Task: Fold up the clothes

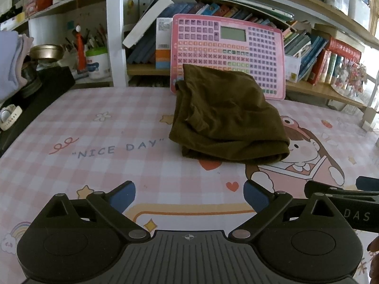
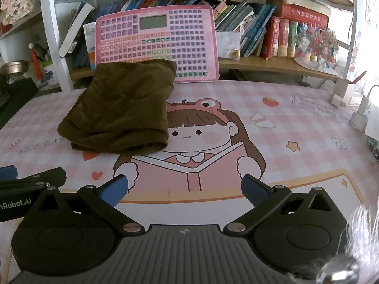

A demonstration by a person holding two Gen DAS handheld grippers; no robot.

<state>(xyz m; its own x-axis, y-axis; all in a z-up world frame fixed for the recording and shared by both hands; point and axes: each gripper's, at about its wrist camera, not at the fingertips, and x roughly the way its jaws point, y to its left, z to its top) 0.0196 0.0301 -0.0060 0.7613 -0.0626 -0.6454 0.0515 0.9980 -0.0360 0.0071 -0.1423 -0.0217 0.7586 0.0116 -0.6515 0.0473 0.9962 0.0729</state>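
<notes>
A folded olive-brown garment [image 1: 225, 120] lies on the pink checked desk mat [image 1: 94, 146], its far edge leaning against a pink keypad board [image 1: 227, 47]. In the right wrist view the same garment [image 2: 123, 111] sits to the upper left on the mat [image 2: 296, 123]. My left gripper [image 1: 189, 195] is open, well short of the garment, with nothing between its blue pads. My right gripper [image 2: 184, 188] is open too, over the cartoon girl print, empty. Part of the right gripper's arm [image 1: 341, 191] shows at the left view's right edge.
Shelves of books [image 2: 272, 33] stand behind the desk. A pen cup [image 1: 97, 59], a metal bowl [image 1: 46, 52] and a black box [image 1: 38, 90] crowd the left side. Light folded cloth [image 1: 11, 61] sits far left. Small white items [image 2: 360, 108] stand at the right edge.
</notes>
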